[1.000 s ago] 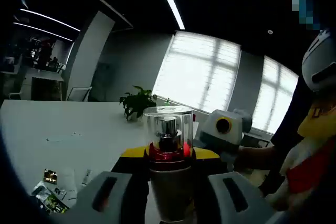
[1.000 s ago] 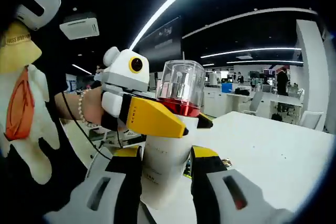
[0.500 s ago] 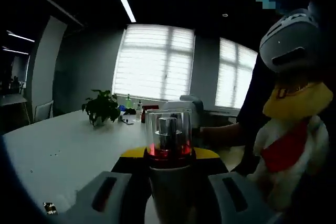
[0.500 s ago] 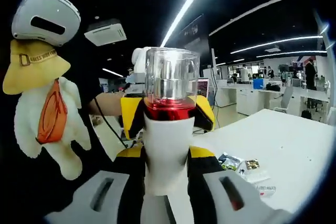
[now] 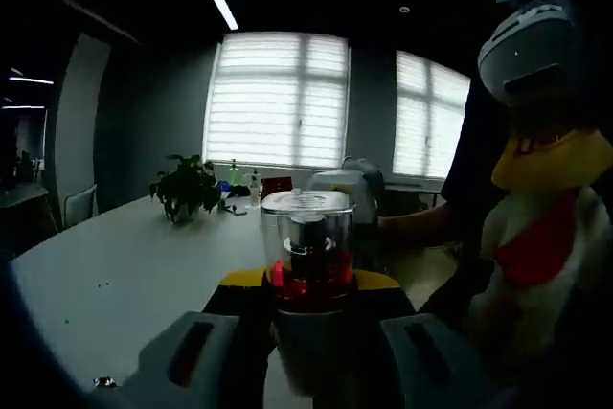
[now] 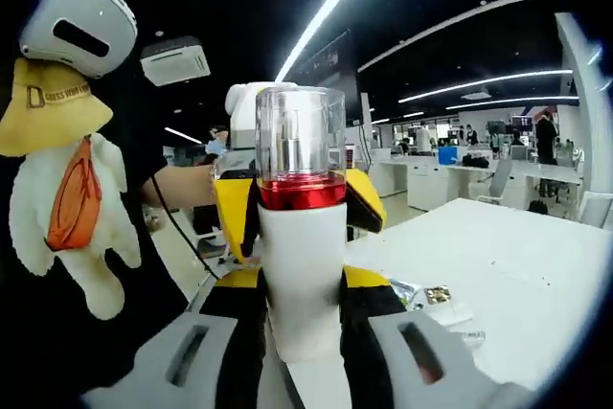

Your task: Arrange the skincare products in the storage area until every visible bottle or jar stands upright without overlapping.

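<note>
A white bottle (image 6: 301,258) with a red collar and a clear cap is held upright in the air. My right gripper (image 6: 302,286) is shut on its white body, one black-and-yellow jaw on each side. My left gripper (image 5: 308,283) is shut on the same bottle (image 5: 306,246) higher up, at the red collar. In the right gripper view the left gripper's yellow jaws flank the collar from the far side. The right gripper's pale body (image 5: 351,187) shows behind the cap in the left gripper view, with a hand on it.
A white table (image 5: 105,275) lies below, with a potted plant (image 5: 187,189) and small bottles at its far end. Small sachets (image 6: 429,296) lie on the table (image 6: 508,256). A person with a plush toy (image 6: 69,189) stands close by.
Both views have swung round, so the two grippers now face each other head-on across the bottle. The bottle stays held by both and upright.
</note>
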Action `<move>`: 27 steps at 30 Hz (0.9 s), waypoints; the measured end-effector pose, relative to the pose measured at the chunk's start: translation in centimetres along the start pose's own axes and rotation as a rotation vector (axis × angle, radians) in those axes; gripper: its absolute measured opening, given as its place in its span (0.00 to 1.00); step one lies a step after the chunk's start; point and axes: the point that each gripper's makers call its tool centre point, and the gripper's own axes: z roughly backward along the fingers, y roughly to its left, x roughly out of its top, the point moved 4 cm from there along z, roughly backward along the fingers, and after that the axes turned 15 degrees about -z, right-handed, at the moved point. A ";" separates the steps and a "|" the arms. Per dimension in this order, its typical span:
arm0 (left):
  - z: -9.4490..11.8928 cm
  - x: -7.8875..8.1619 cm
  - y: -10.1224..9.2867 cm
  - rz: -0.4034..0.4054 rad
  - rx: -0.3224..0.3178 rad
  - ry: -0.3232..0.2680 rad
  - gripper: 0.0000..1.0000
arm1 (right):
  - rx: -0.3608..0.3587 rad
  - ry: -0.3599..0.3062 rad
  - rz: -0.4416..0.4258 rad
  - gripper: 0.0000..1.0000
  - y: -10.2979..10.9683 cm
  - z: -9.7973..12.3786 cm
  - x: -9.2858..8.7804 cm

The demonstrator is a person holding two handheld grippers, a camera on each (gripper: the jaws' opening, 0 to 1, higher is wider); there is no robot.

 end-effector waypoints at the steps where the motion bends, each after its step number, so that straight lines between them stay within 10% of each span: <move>1: -0.3 -0.9 0.2 0.008 0.004 0.020 0.24 | -0.022 0.024 0.003 0.29 -0.6 0.0 -0.6; 27: -5.4 -16.3 2.3 0.077 -0.094 0.298 0.25 | -0.239 0.256 -0.022 0.29 -10.2 -0.7 -13.6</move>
